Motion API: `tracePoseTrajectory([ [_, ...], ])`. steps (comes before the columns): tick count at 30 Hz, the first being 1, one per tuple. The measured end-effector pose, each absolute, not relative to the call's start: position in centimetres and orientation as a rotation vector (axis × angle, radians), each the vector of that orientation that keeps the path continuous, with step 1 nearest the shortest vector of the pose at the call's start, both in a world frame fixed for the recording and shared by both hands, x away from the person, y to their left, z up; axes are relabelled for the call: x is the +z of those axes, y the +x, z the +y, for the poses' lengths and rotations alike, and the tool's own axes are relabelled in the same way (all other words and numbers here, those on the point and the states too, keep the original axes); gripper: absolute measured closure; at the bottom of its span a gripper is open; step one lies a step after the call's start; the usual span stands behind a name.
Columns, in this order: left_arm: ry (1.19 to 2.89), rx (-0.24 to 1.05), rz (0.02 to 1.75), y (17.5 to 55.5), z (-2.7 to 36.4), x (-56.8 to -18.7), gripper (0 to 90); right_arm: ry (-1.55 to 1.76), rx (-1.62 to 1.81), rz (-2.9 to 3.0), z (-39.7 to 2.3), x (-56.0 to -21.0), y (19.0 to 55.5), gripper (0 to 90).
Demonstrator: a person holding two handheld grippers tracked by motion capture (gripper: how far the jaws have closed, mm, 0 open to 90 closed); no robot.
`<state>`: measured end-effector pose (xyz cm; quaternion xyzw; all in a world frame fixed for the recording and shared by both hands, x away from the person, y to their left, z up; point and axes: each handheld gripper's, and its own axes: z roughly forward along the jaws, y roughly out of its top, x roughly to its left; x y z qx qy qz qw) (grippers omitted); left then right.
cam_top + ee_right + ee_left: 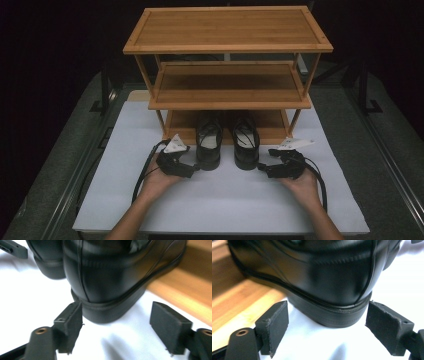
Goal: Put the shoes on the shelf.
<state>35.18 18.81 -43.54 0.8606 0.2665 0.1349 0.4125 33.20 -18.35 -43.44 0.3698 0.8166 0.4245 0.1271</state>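
— Look at the left gripper first: its two pads stand wide apart, one on either side of the left shoe's heel, and neither presses the leather.

— And the right gripper?

— Spread as well. One pad sits just beside the right shoe's heel, maybe brushing the sole edge; the other is well off it. So neither tool has a hold on anything.

— Where are the shoes, then?

— Side by side, toes tucked under the bottom shelf of the bamboo rack, heels sticking out onto the white mat.

— Why come at the heels?

— I'd guess because the heel is the only part left clear of the rack, and it's stiff enough to pinch or push. Each hand works from its own outer side, so the cables trail away and the tools don't cross.

— Are they setting down or picking up?

— Can't tell from here. The pair looks squared up and resting on its own, which fits a placement, but spread pads around a heel fit an approach too.
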Motion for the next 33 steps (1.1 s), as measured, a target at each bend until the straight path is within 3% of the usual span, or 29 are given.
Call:
tracePoseTrajectory([
  [3,2.207,0.363,0.648,35.3,17.9,-44.1,16.7,1.063,1.203,2.426,-17.4,-44.4,33.6,19.5],
  [8,2.225,0.361,0.637,35.6,16.9,-44.7,12.3,1.034,1.205,2.453,-16.4,-45.2,34.2,19.5],
  [22,2.293,0.332,0.627,36.5,16.0,-45.0,10.6,1.032,1.208,2.469,-14.4,-45.6,35.2,17.0],
  [33,2.282,0.3,0.651,36.5,15.7,-44.7,10.8,1.027,1.246,2.479,-13.7,-45.1,35.0,21.2],
])
